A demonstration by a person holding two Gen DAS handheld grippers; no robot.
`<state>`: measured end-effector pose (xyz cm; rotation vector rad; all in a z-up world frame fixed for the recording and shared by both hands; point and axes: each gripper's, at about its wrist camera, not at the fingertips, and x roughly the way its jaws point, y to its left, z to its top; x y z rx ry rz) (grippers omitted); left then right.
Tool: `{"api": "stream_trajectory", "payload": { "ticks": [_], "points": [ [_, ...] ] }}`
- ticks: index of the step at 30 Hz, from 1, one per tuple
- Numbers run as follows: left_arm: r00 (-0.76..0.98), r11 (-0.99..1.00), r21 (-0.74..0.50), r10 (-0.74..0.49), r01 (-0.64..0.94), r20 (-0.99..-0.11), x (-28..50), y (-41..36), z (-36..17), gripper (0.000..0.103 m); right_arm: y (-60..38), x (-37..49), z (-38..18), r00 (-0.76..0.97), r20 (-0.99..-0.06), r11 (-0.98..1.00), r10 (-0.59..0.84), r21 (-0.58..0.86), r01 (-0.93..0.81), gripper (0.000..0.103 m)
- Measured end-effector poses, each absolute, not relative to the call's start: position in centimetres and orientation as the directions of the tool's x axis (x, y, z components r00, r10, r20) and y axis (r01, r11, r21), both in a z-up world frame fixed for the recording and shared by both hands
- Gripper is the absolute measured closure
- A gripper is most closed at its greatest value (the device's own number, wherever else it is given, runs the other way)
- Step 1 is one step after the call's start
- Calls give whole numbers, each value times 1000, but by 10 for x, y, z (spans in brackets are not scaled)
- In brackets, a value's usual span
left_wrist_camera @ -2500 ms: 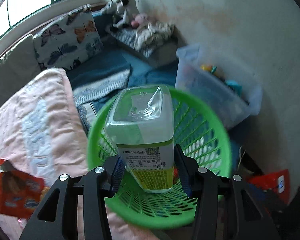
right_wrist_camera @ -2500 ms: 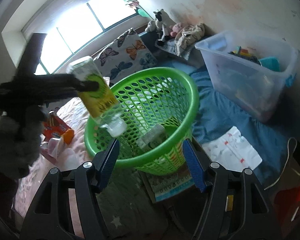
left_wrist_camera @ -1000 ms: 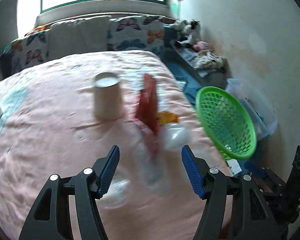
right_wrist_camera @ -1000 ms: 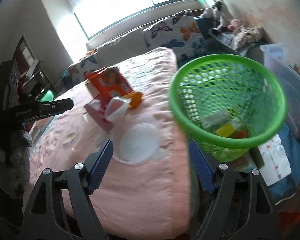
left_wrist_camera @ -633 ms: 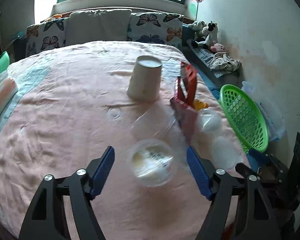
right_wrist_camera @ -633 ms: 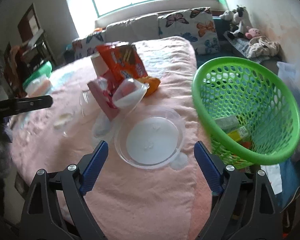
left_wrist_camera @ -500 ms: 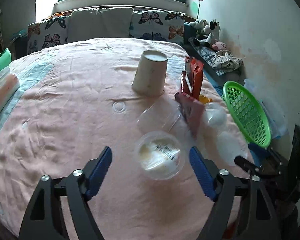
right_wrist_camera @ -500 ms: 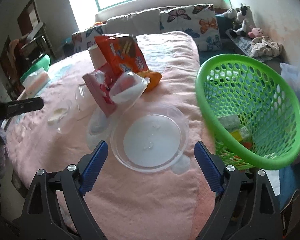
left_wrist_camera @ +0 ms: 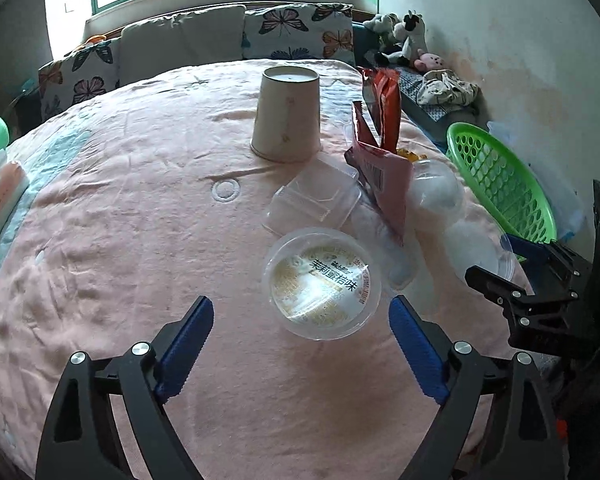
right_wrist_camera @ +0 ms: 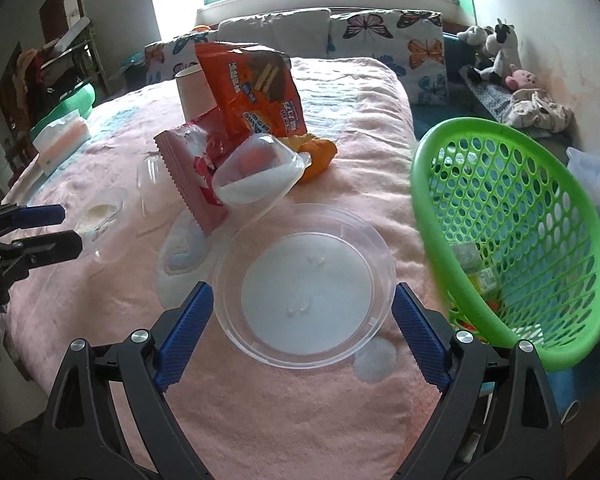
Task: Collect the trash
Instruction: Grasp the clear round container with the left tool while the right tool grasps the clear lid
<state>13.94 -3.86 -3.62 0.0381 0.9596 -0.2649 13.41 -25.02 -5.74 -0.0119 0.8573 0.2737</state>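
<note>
On the pink bed lies a heap of trash. My left gripper (left_wrist_camera: 300, 312) hangs just short of a round clear cup with a printed lid (left_wrist_camera: 320, 282), its jaws opening and touching nothing. My right gripper (right_wrist_camera: 302, 294) straddles a clear round lid (right_wrist_camera: 304, 284). Its jaws are opening too, with the pads beside the rim and not pressing. Behind these lie an upturned paper cup (left_wrist_camera: 286, 116), an orange snack bag (right_wrist_camera: 252, 88), a pink wrapper (right_wrist_camera: 192, 184), a clear dome (right_wrist_camera: 256, 176) and a clear square tray (left_wrist_camera: 312, 200). The green basket (right_wrist_camera: 512, 240) stands at the right and holds a bottle (right_wrist_camera: 472, 264).
A tissue pack (right_wrist_camera: 60, 136) lies at the bed's left side. Butterfly pillows (left_wrist_camera: 300, 28) line the headboard. Plush toys (right_wrist_camera: 492, 48) and a cloth sit on a ledge by the right wall. The bed's near edge lies under both grippers.
The bottle that my left gripper held over the basket now lies in it. Both grippers swung from the basket to the bed, sank toward the trash, and their jaws widened.
</note>
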Motion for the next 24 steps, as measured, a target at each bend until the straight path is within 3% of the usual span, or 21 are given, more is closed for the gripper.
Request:
{"api": "stream_trajectory", "payload": {
  "ticks": [20,24],
  "points": [
    [541,957,-14,-175,288,-822,155,-56,-47,17,-250,130,-57,637,-732,964,242,104,-246,13],
    [539,955,-18,-182,295,-823,158,-57,-49,27,-254,126,-52,639,-721,959,269,141,-244,13]
  ]
}}
